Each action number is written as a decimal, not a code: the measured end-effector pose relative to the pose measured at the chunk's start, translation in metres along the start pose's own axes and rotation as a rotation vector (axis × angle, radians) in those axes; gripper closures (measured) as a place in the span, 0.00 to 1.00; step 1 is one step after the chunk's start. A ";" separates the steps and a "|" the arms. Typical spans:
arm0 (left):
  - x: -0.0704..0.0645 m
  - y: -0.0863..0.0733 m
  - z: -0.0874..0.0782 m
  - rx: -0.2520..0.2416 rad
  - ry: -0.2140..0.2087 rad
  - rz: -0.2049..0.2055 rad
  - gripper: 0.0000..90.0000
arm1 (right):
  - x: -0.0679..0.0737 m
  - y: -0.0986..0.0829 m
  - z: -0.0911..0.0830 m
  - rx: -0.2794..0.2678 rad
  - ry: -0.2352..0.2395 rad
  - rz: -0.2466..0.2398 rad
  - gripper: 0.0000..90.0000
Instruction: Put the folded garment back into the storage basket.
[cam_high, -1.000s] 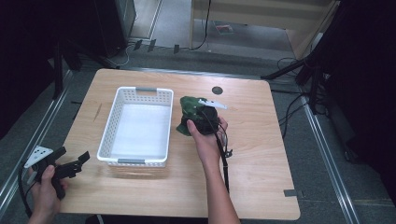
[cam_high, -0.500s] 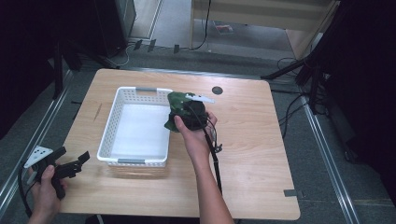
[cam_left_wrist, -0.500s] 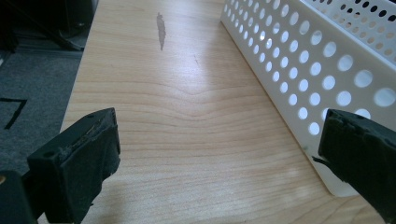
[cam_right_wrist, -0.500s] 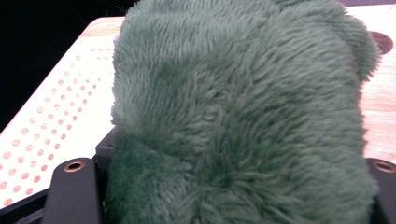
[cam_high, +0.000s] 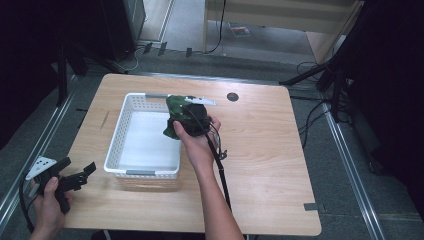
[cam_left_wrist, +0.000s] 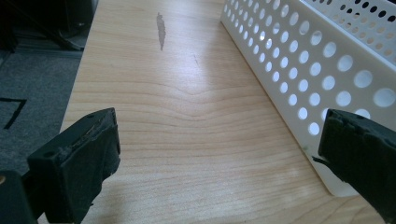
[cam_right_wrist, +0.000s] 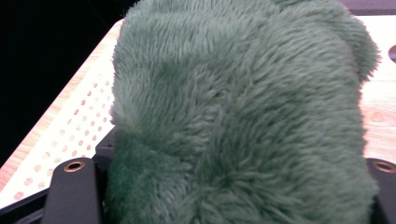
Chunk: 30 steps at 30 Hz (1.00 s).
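A fuzzy dark green plush toy (cam_high: 174, 111) hangs over the far right rim of the white perforated basket (cam_high: 116, 137). My right gripper (cam_high: 188, 116) is shut on it, with a hand wrapped around the gripper. In the right gripper view the green plush toy (cam_right_wrist: 233, 107) bulges between the two black jaws and hides their tips; the basket (cam_right_wrist: 70, 126) lies below at the left. My left gripper (cam_high: 84, 174) is held low off the table's near left corner. It is open and holds nothing. In the left gripper view my left gripper (cam_left_wrist: 219, 140) faces the basket's near wall (cam_left_wrist: 299, 70).
The wooden table (cam_high: 270, 150) has a dark round hole (cam_high: 232, 96) at the back. A small grey tape piece (cam_high: 310, 206) lies near the front right. The right gripper's cable (cam_high: 222, 172) trails along the forearm. A dark streak (cam_left_wrist: 161, 30) marks the wood left of the basket.
My right gripper has carried the green plush toy leftward, from the table beside the basket to above the basket's right rim. The left gripper has stayed put.
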<state>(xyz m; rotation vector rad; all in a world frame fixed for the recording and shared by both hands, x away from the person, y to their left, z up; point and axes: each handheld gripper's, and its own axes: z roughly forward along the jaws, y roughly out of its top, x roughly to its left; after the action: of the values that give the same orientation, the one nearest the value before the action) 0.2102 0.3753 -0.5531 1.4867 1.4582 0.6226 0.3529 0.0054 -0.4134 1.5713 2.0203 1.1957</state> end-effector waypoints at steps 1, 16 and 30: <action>0.000 0.000 0.000 0.000 0.000 0.000 0.00 | 0.004 0.001 0.001 0.000 0.004 -0.007 0.31; 0.000 0.000 0.000 -0.001 0.000 0.001 0.00 | 0.033 0.004 0.013 0.018 0.040 -0.034 0.31; 0.000 0.000 0.000 0.000 0.000 0.000 0.00 | 0.053 0.001 0.028 0.035 0.071 -0.032 0.31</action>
<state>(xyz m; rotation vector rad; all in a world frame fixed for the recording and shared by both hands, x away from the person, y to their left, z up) 0.2101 0.3754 -0.5531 1.4865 1.4577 0.6224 0.3539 0.0655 -0.4170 1.5269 2.1132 1.2275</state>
